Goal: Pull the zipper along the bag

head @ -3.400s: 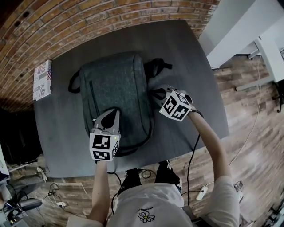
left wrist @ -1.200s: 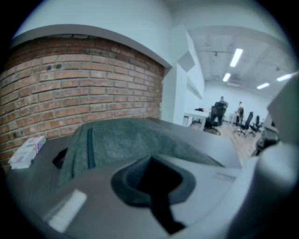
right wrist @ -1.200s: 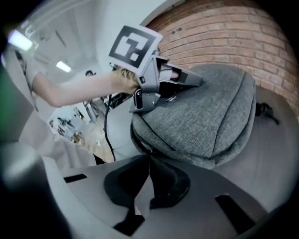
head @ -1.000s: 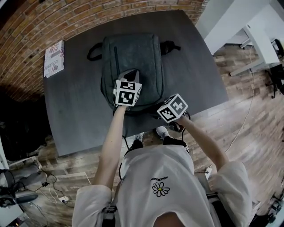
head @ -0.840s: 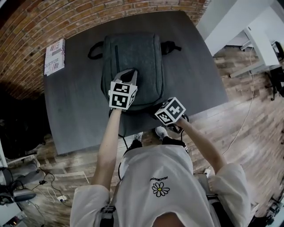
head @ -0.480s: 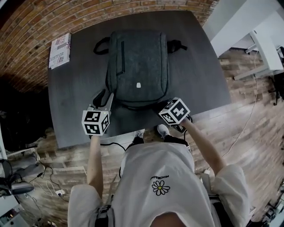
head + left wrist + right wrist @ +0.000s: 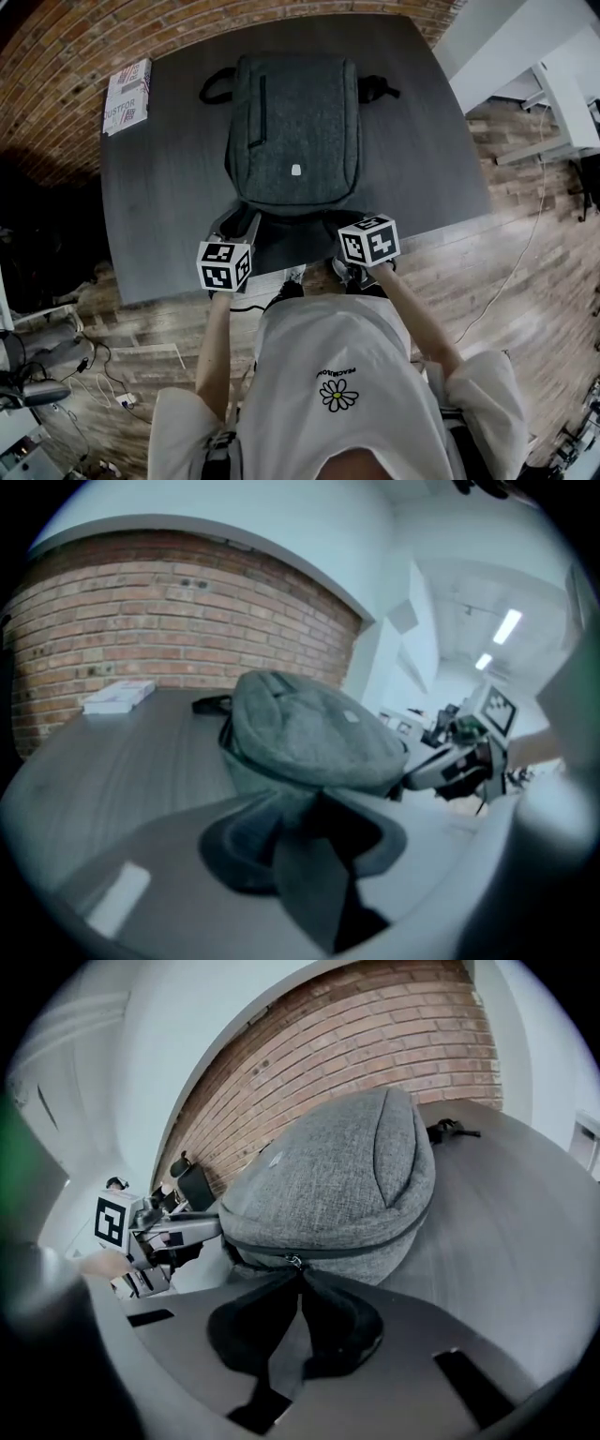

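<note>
A grey backpack [image 7: 295, 122] lies flat on the dark table [image 7: 159, 206], its closed zipper line [image 7: 375, 1241] running round the near end. My right gripper [image 7: 298, 1274] is at the bag's near edge, under its marker cube [image 7: 368, 241]. Its tips are nearly together on the zipper pull [image 7: 294, 1262], and the jaws have just been opening slightly. My left gripper [image 7: 239, 223] stands open and empty at the bag's near left corner, clear of the fabric [image 7: 309, 733]. Its jaws opened within the last second.
A white printed box [image 7: 127, 96] lies at the table's far left corner by the brick wall [image 7: 94, 37]. Bag straps [image 7: 217, 86] stick out at the far end. The table's near edge runs just behind both grippers, and a white desk [image 7: 553, 84] stands to the right.
My left gripper let go of the bag's near top, opened, swung left off the bag, and then came back to the bag's near left corner. The right gripper stayed at the near edge.
</note>
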Action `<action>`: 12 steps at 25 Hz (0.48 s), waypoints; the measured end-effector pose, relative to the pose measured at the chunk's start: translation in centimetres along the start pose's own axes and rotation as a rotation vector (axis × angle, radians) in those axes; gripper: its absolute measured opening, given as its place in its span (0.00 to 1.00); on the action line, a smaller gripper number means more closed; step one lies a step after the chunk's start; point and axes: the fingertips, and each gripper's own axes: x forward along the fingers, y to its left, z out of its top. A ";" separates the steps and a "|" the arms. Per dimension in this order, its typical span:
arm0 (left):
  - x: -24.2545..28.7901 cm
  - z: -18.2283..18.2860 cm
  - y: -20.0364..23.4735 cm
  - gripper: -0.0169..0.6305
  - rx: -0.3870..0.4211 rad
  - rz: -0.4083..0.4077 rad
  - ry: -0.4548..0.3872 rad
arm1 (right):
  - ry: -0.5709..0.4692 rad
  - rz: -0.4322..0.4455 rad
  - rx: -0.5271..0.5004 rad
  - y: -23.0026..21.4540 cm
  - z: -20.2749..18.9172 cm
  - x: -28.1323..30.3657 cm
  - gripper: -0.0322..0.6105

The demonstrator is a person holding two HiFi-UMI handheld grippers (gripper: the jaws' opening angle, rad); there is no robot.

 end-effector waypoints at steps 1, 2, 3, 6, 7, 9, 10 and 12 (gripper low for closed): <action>-0.1 -0.2 0.1 0.23 0.006 -0.002 0.008 | -0.012 -0.013 0.004 0.0 0.0 0.1 0.08; -0.2 -0.4 0.2 0.23 0.016 -0.002 0.018 | -0.021 -0.015 0.011 0.1 -0.1 0.1 0.08; -0.4 -0.6 0.4 0.23 0.027 0.000 0.026 | -0.026 -0.008 0.026 0.2 -0.1 0.2 0.08; -1.0 -1.2 1.0 0.22 0.029 0.009 0.040 | -0.038 0.034 0.096 0.2 -0.1 0.2 0.10; -1.2 -1.5 1.2 0.22 0.020 0.012 0.043 | -0.042 0.039 0.107 0.2 -0.1 0.2 0.10; -1.3 -1.8 1.4 0.21 0.006 0.019 0.046 | -0.048 0.047 0.111 0.4 0.0 0.1 0.11; -1.4 -1.8 1.4 0.21 0.002 0.021 0.045 | -0.050 0.061 0.114 0.7 0.0 0.1 0.11; -1.6 -1.8 1.2 0.20 -0.002 0.023 0.041 | -0.058 0.086 0.131 1.3 0.1 -0.1 0.27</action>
